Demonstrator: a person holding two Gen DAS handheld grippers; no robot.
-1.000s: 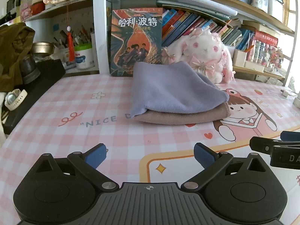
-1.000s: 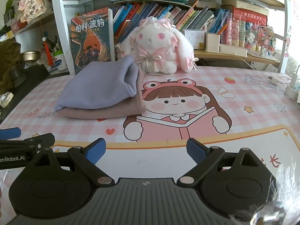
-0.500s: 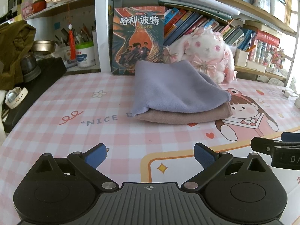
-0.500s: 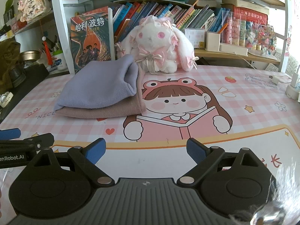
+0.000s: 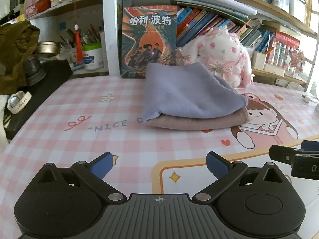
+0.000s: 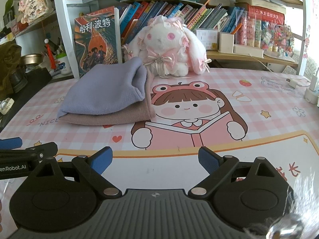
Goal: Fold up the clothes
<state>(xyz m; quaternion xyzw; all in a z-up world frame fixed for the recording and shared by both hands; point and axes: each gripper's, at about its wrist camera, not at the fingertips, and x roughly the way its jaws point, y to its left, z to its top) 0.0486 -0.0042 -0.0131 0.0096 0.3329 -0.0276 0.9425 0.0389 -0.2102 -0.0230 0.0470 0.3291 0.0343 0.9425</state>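
A folded lilac cloth (image 5: 185,93) (image 6: 107,91) lies on top of a folded mauve cloth (image 5: 199,120) (image 6: 111,117), stacked on the pink checked desk mat (image 5: 79,135) (image 6: 269,103) toward the back. My left gripper (image 5: 158,165) is open over the mat's front edge, well short of the stack, with nothing between its blue fingertips. The right gripper (image 6: 155,158) is open too and holds nothing, near the front of the mat. Each gripper shows at the edge of the other's view: the right gripper (image 5: 295,155) and the left gripper (image 6: 24,149).
A white plush rabbit (image 6: 167,45) and an upright book (image 5: 149,41) stand just behind the stack, under packed bookshelves. A black box (image 5: 39,91) with a watch (image 5: 18,101) borders the mat's left side. Chargers and cables (image 6: 307,87) lie at the right edge.
The left wrist view has drifted slightly, so the stack sits a little farther right and back in it. Both grippers stay open and the clothes have not moved.
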